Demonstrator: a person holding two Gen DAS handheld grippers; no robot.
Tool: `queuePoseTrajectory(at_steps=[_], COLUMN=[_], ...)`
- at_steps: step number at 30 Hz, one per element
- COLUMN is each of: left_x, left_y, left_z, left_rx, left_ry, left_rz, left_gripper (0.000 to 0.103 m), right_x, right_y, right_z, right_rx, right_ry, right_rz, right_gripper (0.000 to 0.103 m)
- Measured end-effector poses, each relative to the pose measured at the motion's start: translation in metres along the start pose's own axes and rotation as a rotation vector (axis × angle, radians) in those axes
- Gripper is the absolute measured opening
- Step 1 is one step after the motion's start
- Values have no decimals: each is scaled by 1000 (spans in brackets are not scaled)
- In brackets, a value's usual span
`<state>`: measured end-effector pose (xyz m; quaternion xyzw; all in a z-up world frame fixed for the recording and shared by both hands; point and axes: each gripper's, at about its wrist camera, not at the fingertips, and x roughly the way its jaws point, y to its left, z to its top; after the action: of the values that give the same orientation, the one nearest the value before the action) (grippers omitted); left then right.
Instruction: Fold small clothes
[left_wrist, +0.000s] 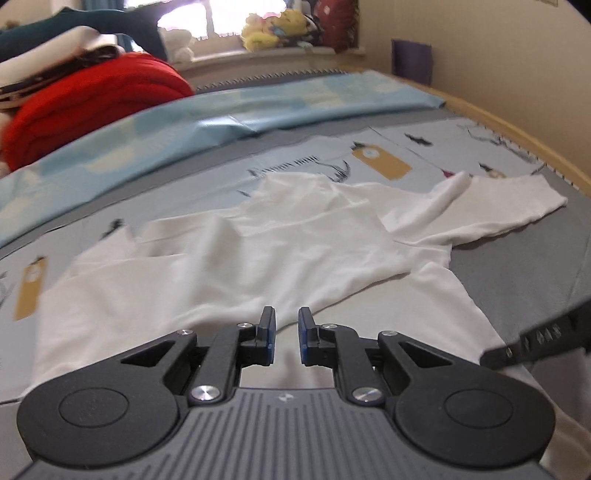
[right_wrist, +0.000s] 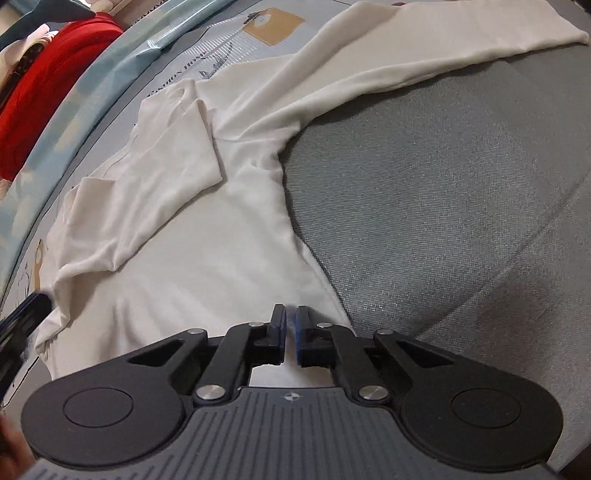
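The shirt (left_wrist: 295, 236) lies spread on the mattress (right_wrist: 443, 221), ahead of both sets of jaws. From the left gripper (left_wrist: 286, 334), one sleeve (left_wrist: 498, 210) reaches ahead to the right, the other is folded across the body. A folded sheet (left_wrist: 221, 118) lies beyond the shirt, with stacked blankets (left_wrist: 92, 99) behind it to the left. The right gripper (right_wrist: 290, 338) sits over the shirt's hem.

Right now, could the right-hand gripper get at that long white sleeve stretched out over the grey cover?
Probably yes. The right gripper sits at the white shirt's near edge, and the sleeve lies flat on the open grey cover ahead with nothing between. It looks like a fair stretch forward, though.
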<state>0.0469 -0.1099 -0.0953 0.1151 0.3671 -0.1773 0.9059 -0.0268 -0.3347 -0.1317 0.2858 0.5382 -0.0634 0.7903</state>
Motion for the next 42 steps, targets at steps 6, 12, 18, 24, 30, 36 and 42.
queuePoseTrajectory(at_steps=[6, 12, 18, 24, 30, 36, 42], left_x=[58, 83, 34, -35, -92, -149, -109], left_y=[-37, -31, 26, 142, 323, 395, 383], left_z=[8, 8, 34, 33, -42, -96, -96], left_rx=[76, 112, 11, -254, -582, -826, -871], left_ry=[25, 54, -25, -104, -17, -34, -69], left_rz=[-33, -27, -16, 113, 696, 906, 438], left_gripper=[45, 2, 2, 2, 0, 3, 31], right_x=[-3, -1, 2, 2, 4, 5, 5], right_y=[4, 5, 13, 25, 37, 41, 46], right_z=[-2, 6, 8, 8, 3, 4, -3], right_rx=[-18, -37, -73, -94, -140, -138, -157], right_ry=[19, 50, 53, 47, 23, 14, -16], right_rz=[-19, -24, -52, -106, -156, -187, -223], right_gripper=[0, 0, 0, 0, 2, 2, 3])
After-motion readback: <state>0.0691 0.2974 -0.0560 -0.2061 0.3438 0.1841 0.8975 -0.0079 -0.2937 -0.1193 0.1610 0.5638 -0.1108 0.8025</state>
